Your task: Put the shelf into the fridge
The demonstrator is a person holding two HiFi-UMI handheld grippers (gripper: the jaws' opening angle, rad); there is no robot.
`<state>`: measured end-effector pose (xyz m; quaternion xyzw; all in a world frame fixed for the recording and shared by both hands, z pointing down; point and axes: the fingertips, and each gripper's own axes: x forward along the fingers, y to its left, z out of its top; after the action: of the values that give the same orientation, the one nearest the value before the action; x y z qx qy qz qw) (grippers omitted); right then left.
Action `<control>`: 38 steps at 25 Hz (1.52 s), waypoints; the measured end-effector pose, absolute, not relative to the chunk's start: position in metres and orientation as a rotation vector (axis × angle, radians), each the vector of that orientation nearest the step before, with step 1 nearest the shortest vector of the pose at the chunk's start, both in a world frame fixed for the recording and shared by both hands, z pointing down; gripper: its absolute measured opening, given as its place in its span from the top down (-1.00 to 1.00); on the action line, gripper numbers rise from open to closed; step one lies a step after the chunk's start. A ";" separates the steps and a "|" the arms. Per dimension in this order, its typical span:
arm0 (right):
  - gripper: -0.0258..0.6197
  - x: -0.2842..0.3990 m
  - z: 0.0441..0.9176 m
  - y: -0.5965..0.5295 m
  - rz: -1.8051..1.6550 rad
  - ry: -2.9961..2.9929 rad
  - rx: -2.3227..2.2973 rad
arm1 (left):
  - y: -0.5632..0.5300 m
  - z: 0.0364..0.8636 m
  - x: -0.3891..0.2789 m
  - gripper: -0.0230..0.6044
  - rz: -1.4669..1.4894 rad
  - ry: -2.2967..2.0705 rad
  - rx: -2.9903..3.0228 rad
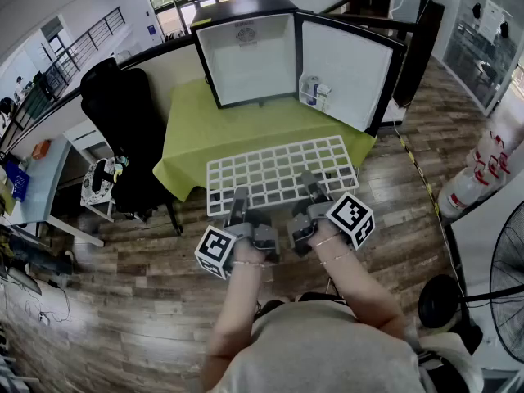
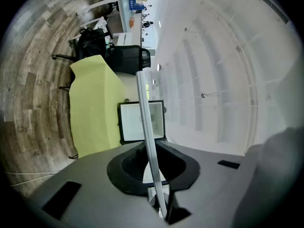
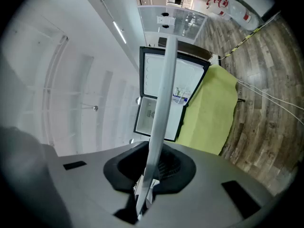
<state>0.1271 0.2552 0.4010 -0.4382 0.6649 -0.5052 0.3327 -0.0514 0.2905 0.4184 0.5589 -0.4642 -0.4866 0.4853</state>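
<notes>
A white wire shelf (image 1: 281,171) hangs level in front of the green-clothed table (image 1: 214,132), its far part over the table's front edge. My left gripper (image 1: 240,201) is shut on the shelf's near edge at the left, and my right gripper (image 1: 312,187) is shut on the same edge at the right. The small black fridge (image 1: 248,56) stands open at the back of the table, with its door (image 1: 349,73) swung to the right. In the left gripper view the shelf (image 2: 145,113) runs edge-on out of the gripper (image 2: 154,169) toward the fridge (image 2: 141,122). The right gripper view shows the shelf (image 3: 163,93) the same way in its gripper (image 3: 152,167).
A black office chair (image 1: 123,115) stands left of the table, beside a small white side table (image 1: 100,183). Desks line the far left. Red-and-white cylinders (image 1: 481,173) and a floor fan (image 1: 506,283) stand at the right. Small items sit in the door rack (image 1: 315,93).
</notes>
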 end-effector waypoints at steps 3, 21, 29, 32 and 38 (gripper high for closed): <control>0.83 0.123 0.409 0.257 -1.349 1.726 -1.144 | 0.294 0.423 -0.056 0.78 -1.172 -1.145 1.355; 0.82 0.151 0.432 0.271 -1.411 1.617 -1.164 | 0.300 0.428 -0.031 0.79 -1.151 -1.146 1.359; 0.82 0.177 0.438 0.274 -1.424 1.615 -1.150 | 0.303 0.438 -0.005 0.80 -1.142 -1.136 1.332; 0.82 0.186 0.440 0.273 -1.426 1.619 -1.149 | 0.300 0.439 0.003 0.80 -1.129 -1.139 1.344; 0.82 0.189 0.448 0.249 -1.429 1.604 -1.166 | 0.272 0.441 0.008 0.80 -1.127 -1.098 1.341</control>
<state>0.1888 0.2488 0.4484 -0.4484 0.6168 -0.5493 0.3416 0.0078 0.2720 0.4407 0.5572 -0.4562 -0.4685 0.5117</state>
